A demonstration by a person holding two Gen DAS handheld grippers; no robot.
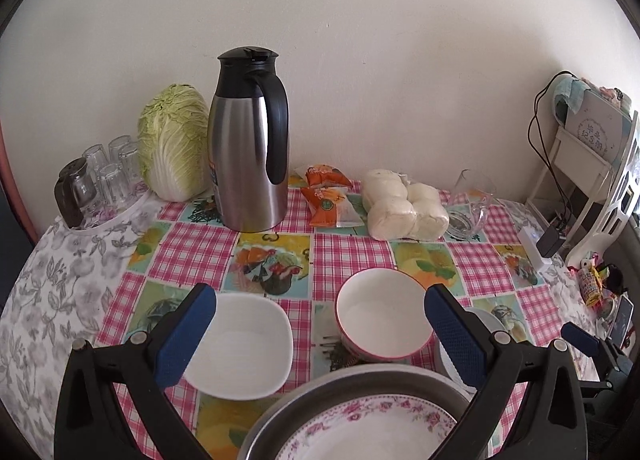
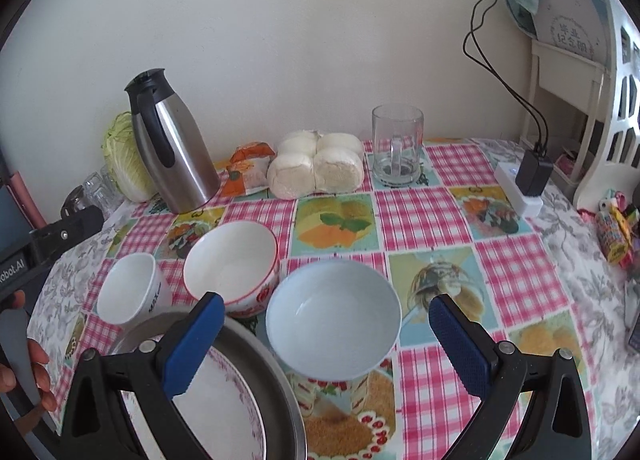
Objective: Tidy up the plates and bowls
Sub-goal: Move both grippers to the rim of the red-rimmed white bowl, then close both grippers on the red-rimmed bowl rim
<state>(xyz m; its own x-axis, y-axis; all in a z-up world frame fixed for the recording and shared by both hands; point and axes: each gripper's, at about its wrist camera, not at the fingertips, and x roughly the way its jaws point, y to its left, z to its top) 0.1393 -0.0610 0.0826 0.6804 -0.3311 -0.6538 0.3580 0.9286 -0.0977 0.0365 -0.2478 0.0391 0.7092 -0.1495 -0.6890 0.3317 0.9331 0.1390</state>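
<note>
Both jaws wide, nothing held. My right gripper (image 2: 326, 344) frames the pale blue round bowl (image 2: 334, 320), fingers either side and, as far as I can tell, clear of its rim. My left gripper (image 1: 320, 340) hangs over the gap between the white squarish bowl (image 1: 240, 344) and the white round bowl with a red rim (image 1: 382, 316).

Step, as I read it: gathering loose bowls, none picked yet. Next move needs a rim pinch on the blue bowl, one finger inside.

Stacking target probably the floral-edged white plate (image 1: 372, 432) in the grey metal pan (image 1: 280, 416) (nearest me). Both grippers level, pitched slightly down at the checked tablecloth (image 2: 420, 208).
</note>
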